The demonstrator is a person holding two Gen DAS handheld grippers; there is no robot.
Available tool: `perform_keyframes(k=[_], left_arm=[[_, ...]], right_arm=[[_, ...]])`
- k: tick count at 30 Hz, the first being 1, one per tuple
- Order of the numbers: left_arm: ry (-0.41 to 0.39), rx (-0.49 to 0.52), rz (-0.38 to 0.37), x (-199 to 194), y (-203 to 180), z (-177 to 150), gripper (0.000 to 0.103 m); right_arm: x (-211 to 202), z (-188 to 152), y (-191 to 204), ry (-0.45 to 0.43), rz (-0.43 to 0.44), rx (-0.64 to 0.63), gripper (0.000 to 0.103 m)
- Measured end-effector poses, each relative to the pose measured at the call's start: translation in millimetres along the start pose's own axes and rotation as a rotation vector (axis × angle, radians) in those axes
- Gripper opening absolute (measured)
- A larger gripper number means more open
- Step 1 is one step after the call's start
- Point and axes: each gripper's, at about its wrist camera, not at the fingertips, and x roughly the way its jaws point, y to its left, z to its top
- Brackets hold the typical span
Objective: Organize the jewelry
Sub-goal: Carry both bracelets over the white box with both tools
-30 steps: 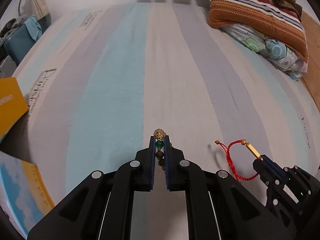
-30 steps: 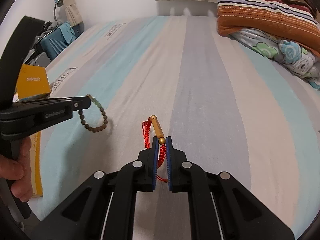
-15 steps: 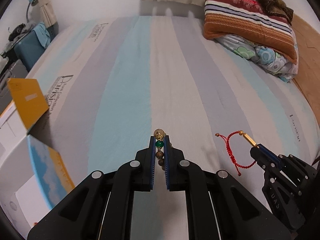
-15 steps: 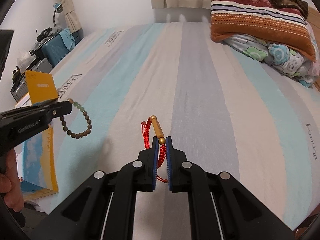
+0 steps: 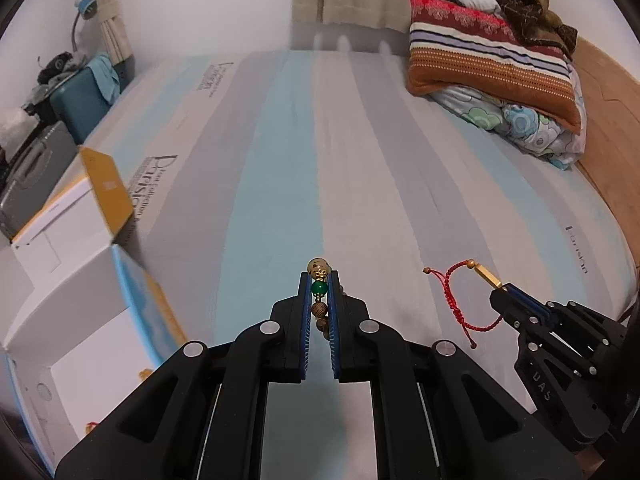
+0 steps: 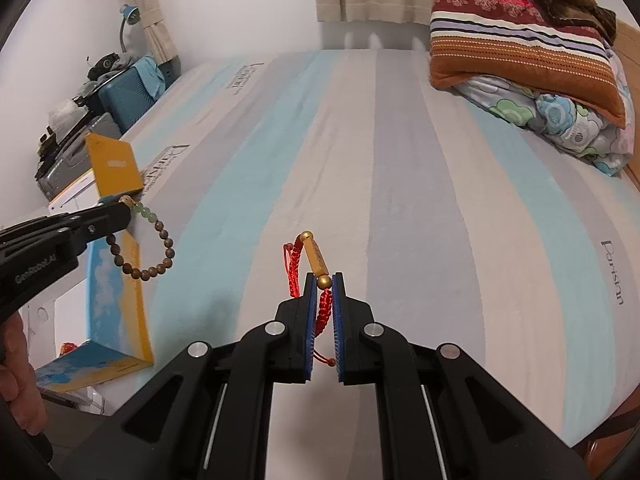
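My left gripper (image 5: 319,280) is shut on a brown bead bracelet (image 5: 319,289) with a green bead, held above the striped bed. In the right wrist view the left gripper (image 6: 124,206) shows at the left with the bead bracelet (image 6: 160,256) hanging from it over an open white box (image 6: 116,292). My right gripper (image 6: 323,282) is shut on a red cord bracelet (image 6: 316,260) with a gold tube. In the left wrist view the right gripper (image 5: 500,290) holds the red cord bracelet (image 5: 454,300) at the lower right.
The open white box (image 5: 76,308) with yellow and blue flaps stands off the bed's left edge. A striped pillow (image 5: 488,64) and floral bedding (image 5: 520,124) lie at the far right. A blue suitcase (image 5: 84,100) and a lamp (image 5: 82,12) stand at the far left.
Both grippers have risen and pulled back toward the bed's near left corner with their bracelets. The open box has come into view at the left.
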Motion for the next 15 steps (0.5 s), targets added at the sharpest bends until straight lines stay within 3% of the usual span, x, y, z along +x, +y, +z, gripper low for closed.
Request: perform_keyframes(k=[15], left_arm=[[-0.058, -0.093, 0.07, -74.4, 86.9, -38.1, 0.007]], right_arm=[[-28.1, -7.0, 100.6, -0.019, 0.081, -0.1, 0.007]])
